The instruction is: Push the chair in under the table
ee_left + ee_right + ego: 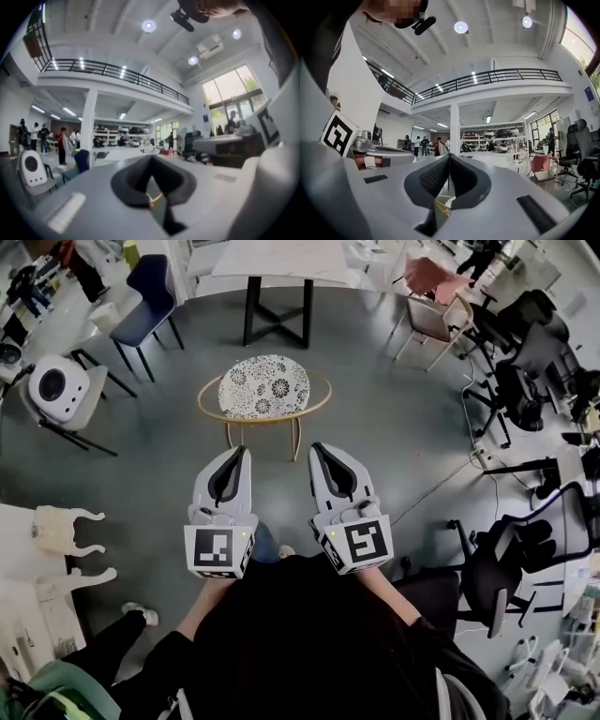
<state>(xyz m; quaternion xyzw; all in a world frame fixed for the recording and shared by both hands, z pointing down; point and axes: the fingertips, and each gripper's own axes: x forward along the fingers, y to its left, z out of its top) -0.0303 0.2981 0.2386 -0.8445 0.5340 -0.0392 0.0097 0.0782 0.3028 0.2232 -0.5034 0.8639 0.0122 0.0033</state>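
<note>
**Grey hall floor, one chair short of one table**

Grey floor fills the head view. One table (277, 257) with a pale top and black legs stands at the top. One chair (263, 386) with a round flower-patterned seat and a golden hoop frame stands on the near side of the table. It is clear of the table and no part of it is under the top. One blue chair (150, 294) stands to the left of the table and one pink chair (434, 285) to the right. Black office chairs (514, 390) crowd the right edge.

Two grippers show, each with one marker cube (220, 551). The left gripper (242, 452) and the right gripper (319, 448) are held side by side and level. Both point at the patterned chair from just short of its near legs and touch nothing.

In the left gripper view the left gripper (151, 158) has its dark pads met at the tip with nothing between them. The right gripper view shows the same of the right gripper (449, 157): jaws together and empty. Below that closed tip, a bit of the chair's golden rim (440, 206) shows through the gap.
</note>
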